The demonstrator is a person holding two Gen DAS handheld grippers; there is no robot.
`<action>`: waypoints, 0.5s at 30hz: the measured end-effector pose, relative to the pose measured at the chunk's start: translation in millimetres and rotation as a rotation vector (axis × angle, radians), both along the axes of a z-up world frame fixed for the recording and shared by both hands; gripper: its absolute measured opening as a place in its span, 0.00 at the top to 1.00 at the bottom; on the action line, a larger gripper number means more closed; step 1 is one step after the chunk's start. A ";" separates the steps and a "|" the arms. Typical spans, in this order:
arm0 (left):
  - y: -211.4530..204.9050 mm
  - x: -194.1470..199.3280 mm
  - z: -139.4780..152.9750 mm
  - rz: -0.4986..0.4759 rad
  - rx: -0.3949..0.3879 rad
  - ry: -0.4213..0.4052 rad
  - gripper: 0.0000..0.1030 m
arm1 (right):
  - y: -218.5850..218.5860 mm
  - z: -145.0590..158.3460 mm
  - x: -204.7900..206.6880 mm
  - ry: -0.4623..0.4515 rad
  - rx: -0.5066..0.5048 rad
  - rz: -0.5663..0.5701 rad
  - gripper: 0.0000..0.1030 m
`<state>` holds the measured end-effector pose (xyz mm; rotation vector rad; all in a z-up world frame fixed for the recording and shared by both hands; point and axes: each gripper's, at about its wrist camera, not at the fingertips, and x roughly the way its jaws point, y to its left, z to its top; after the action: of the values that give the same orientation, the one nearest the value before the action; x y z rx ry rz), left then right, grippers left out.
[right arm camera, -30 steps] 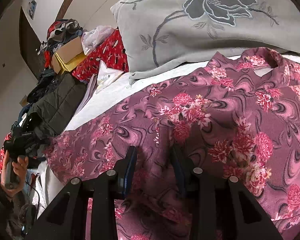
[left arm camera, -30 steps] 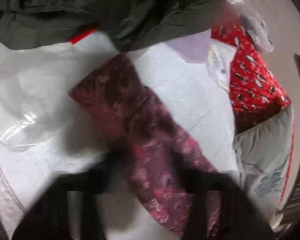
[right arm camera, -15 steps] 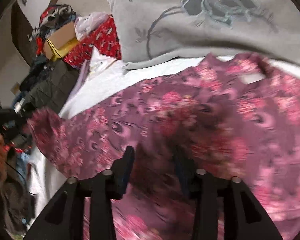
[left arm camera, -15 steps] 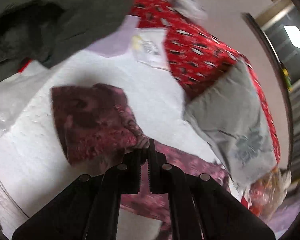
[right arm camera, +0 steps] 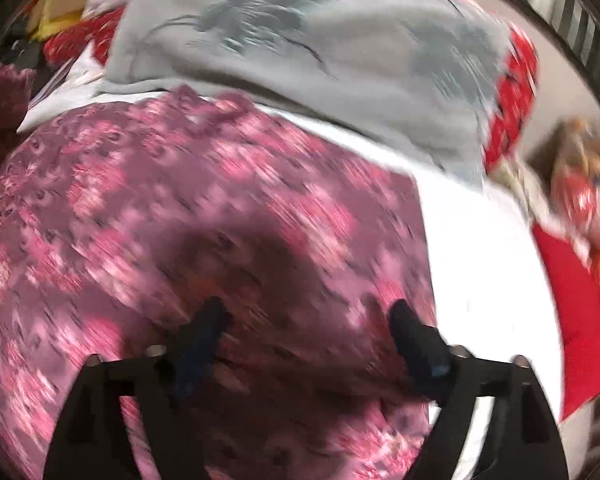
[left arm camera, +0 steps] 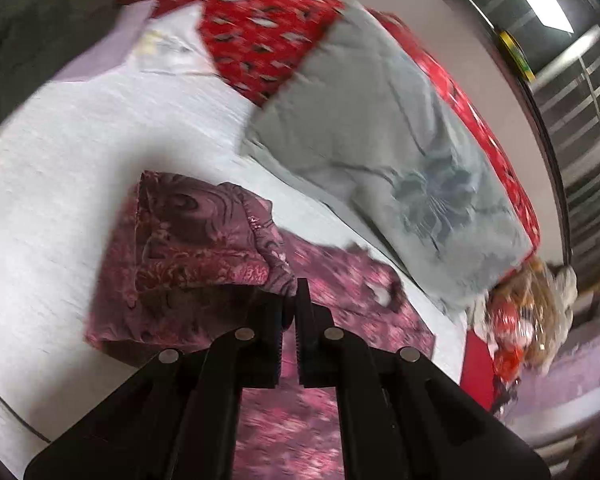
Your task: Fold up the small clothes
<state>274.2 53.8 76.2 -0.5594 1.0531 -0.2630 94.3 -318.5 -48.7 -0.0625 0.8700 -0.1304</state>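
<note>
A pink floral garment [right arm camera: 180, 216] lies spread on the white bed [right arm camera: 480, 248]. My left gripper [left arm camera: 294, 300] is shut on a hem of the garment [left arm camera: 204, 240] and holds that part lifted and folded back over the rest. In the blurred right wrist view my right gripper [right arm camera: 304, 320] hovers over the cloth near its right edge. Its jaws are opening wide, and nothing is pinched between the fingertips [right arm camera: 404, 320].
A grey pillow with a flower pattern [left arm camera: 384, 160] lies just beyond the garment. Red patterned bedding [left arm camera: 260, 36] and dark clothes [left arm camera: 32, 40] lie at the far side. A red item and a crinkly bag [right arm camera: 580, 208] sit off the bed's right edge.
My left gripper has pulled the hem up and across toward the pillow, folding the cloth over. My right gripper's jaws have spread wide and it has slid right over the garment.
</note>
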 end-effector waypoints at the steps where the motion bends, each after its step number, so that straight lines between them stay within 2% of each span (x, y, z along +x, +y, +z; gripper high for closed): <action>1: -11.8 -1.4 1.0 -0.015 -0.007 0.003 0.97 | -7.9 -1.4 -3.3 -0.009 0.050 -0.015 0.08; 2: -25.7 -3.4 1.8 -0.035 -0.007 0.004 0.97 | -13.1 -2.4 -3.4 -0.011 0.084 -0.025 0.07; 6: -80.5 -11.2 1.8 -0.114 -0.016 0.015 0.97 | -9.8 -3.4 3.9 0.002 0.060 -0.019 0.01; 8: -106.1 -14.0 -0.5 -0.152 -0.017 0.022 0.97 | -13.6 -3.7 5.5 0.000 0.081 -0.021 0.01; 9: -121.0 -15.6 -4.1 -0.165 0.019 0.038 0.97 | -15.8 -5.4 5.3 0.000 0.094 -0.021 0.00; 11: -146.6 -18.7 -15.2 -0.203 0.032 0.056 0.97 | -19.0 -5.4 7.6 0.003 0.117 -0.022 0.00; 15: -192.2 -28.6 -55.0 -0.275 0.085 0.119 0.97 | -16.6 -5.7 4.5 0.004 0.115 -0.024 0.00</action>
<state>245.6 -138.4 21.2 -0.3558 1.2516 -0.4277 98.8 -335.1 -54.4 0.0556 0.8807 -0.1024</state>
